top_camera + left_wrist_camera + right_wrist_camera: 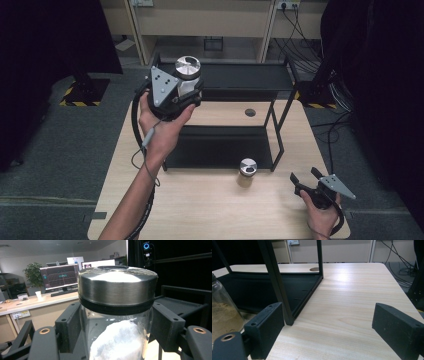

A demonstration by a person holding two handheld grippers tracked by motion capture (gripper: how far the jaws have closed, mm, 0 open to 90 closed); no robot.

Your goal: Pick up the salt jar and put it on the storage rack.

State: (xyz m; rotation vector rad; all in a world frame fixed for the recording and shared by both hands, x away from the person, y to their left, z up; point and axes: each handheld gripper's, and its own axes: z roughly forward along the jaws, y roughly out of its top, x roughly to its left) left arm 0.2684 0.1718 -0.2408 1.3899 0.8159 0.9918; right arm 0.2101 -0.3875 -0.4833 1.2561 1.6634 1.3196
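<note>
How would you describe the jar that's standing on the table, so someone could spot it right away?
Start at the black two-tier rack on the wooden table. Just in front of the rack's lower shelf stands a small glass jar with a silver lid, holding brownish powder. The other jar holds white powder and is up in the air, clamped in the left gripper.

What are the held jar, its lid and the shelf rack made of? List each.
Jar: clear glass by the look, white powder visible through it.
Lid: brushed metal, probably steel, fine streaks and dull shine.
Shelf rack: thin black-painted metal, matte.
</note>
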